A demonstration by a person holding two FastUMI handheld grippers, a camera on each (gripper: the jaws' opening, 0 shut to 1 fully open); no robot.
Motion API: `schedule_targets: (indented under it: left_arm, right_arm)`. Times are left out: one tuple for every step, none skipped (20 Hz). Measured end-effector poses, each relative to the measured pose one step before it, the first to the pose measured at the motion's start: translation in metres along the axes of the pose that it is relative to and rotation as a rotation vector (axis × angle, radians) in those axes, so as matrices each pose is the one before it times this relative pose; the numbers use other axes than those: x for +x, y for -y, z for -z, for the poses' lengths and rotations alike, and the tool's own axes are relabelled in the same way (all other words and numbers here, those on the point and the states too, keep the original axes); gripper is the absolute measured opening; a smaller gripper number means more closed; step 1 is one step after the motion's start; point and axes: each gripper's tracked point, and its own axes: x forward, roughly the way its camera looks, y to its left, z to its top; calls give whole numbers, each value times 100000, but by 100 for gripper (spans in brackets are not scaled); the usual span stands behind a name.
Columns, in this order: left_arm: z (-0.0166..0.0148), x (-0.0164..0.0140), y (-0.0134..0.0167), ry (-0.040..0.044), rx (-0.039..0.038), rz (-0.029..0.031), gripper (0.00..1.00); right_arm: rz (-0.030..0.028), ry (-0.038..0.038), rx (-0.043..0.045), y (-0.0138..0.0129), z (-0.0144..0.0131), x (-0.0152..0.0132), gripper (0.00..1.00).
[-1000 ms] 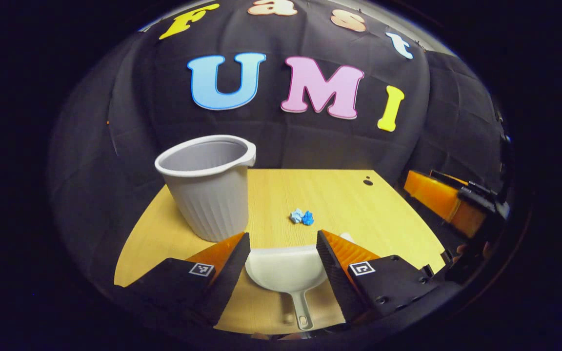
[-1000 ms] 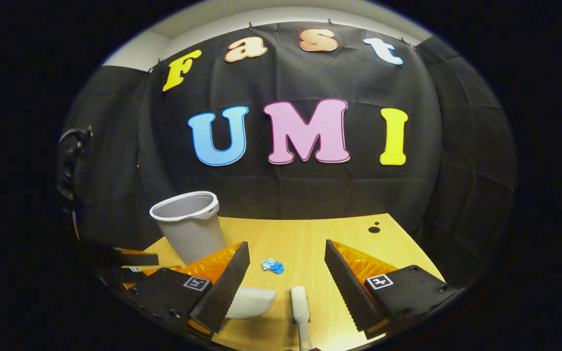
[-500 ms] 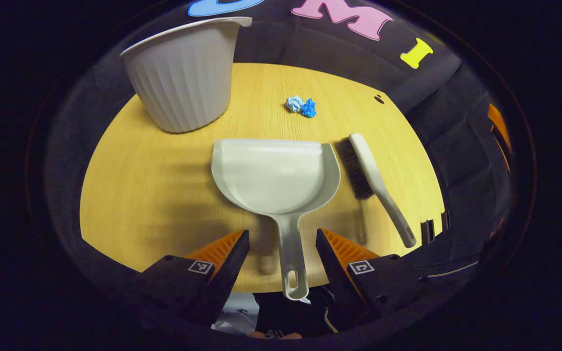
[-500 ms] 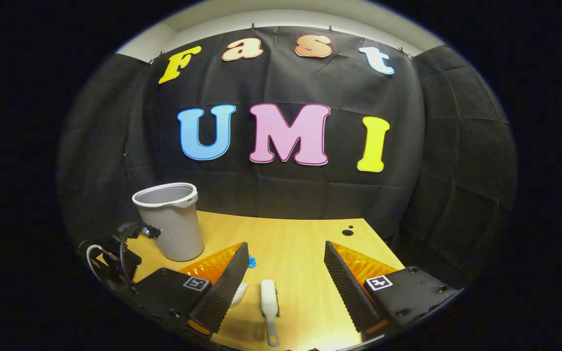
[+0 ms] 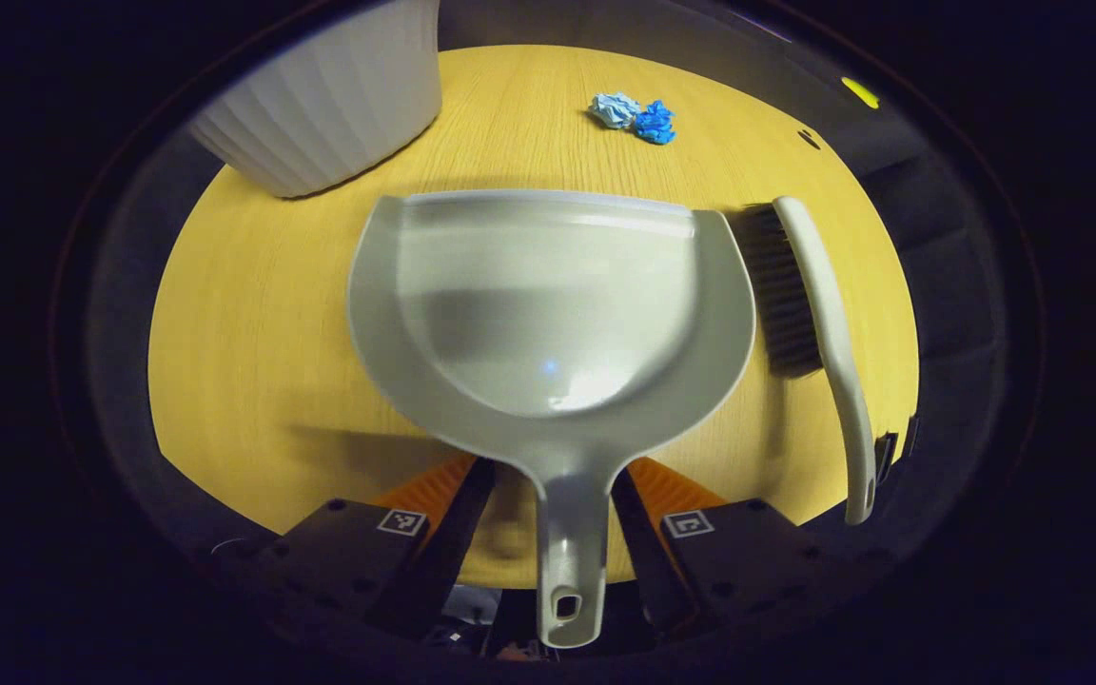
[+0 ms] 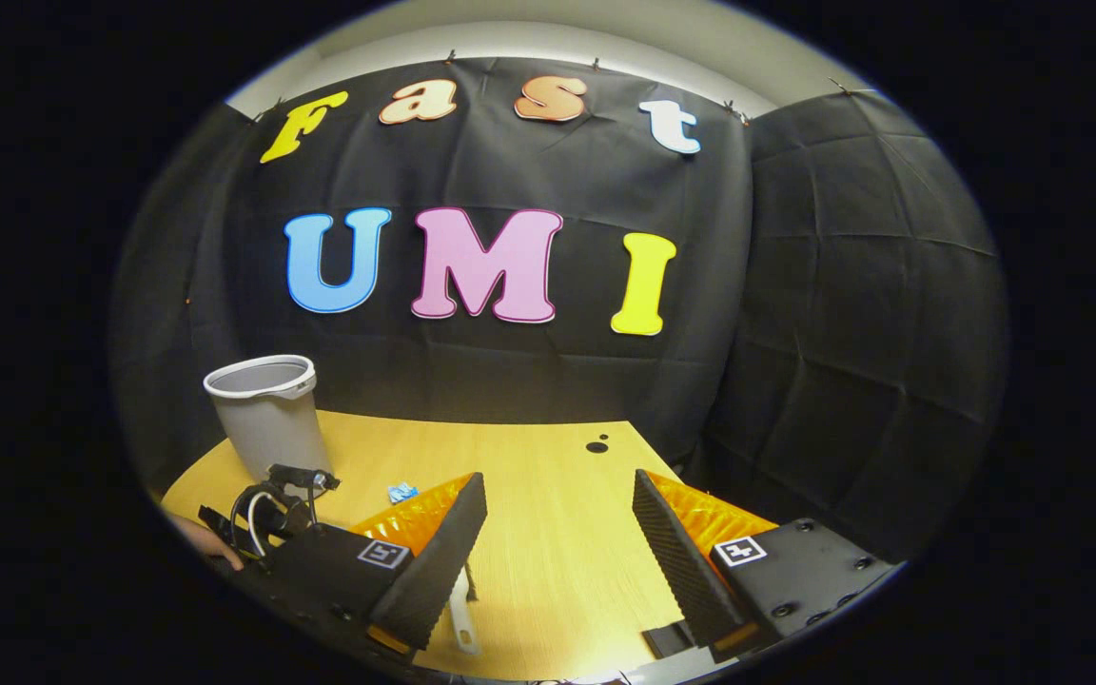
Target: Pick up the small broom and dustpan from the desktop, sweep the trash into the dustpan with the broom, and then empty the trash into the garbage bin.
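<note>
In the left gripper view, the left gripper (image 5: 553, 495) hangs low over the near edge of the desktop (image 5: 253, 323), its fingers apart on either side of the dustpan (image 5: 548, 304) handle, which runs down to 6 o'clock; whether the fingers touch the handle cannot be told. The dustpan lies flat with its open mouth toward 12 o'clock. Just beside it at 3 o'clock lies the small broom (image 5: 819, 314) (bristles facing the pan, handle trailing toward 5 o'clock). Two crumpled bits of blue trash (image 5: 636, 114) sit at 1 o'clock, apart from the pan's lip, and the ribbed garbage bin (image 5: 329, 90) stands at 11 o'clock.

In the right gripper view, the right gripper (image 6: 557, 542) is held above the desktop (image 6: 548, 495) with its fingers wide apart and nothing between them. The garbage bin (image 6: 267, 419) stands upright at 9 o'clock, the trash (image 6: 402, 492) near it. A pale handle end shows by the left finger at 7 o'clock; the left gripper's body (image 6: 272, 514) is at 8 o'clock.
</note>
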Motion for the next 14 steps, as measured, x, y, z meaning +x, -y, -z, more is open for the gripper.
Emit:
schedule_targets:
  left_arm:
    - [-161, -376, 339, -1364, 423, 413, 66]
    - [45, 630, -297, -1530, -215, -2192, 55]
    - [-21, -787, -237, -1679, -2588, -2303, 52]
    - [-332, 531, 164, 77, -1803, -831, 32]
    - [242, -272, -63, -455, -618, -437, 32]
    - [41, -207, -100, 465, -306, -135, 31]
    - [-154, 270, 45, 665, 283, 572, 29]
    - [-15, 38, 10, 802, 127, 1140, 30]
    - [4, 23, -41, 991, 336, 1400, 30]
    - [31, 33, -93, 552, 195, 1152, 30]
    - [156, -14, -79, 759, 106, 881, 30]
    - [103, 21, -93, 662, 8, 632, 30]
    - [124, -143, -29, 1290, -93, 493, 30]
    - [87, -9, -36, 982, 78, 166, 30]
  right_arm:
    - [386, 558, -1000, 128, -141, -184, 100]
    - [-399, 175, -720, -123, -7, -89, 100]
    - [-1107, -4, -834, -349, 89, 58, 100]
    - [-1859, -1141, -822, -573, 353, 263, 99]
    - [-2320, -3314, -295, -702, 748, 302, 99]
    - [-3059, -3735, -444, -796, 1105, 450, 99]
    - [-3069, -4443, -304, -977, 1012, 657, 100]
    - [-3828, -5116, -433, -1054, 1217, 695, 100]
    - [-4439, -5808, -820, -1134, 1617, 959, 100]
    - [-5286, -8019, 278, -1429, 2052, 900, 92]
    - [-4339, -11087, -871, -887, 2523, 1154, 100]
    - [-2186, -12319, -442, 149, 2101, 1461, 100]
    - [-2089, -9908, -57, 18, 1638, 1238, 100]
    - [-2151, -8240, -95, -514, 1547, 1153, 100]
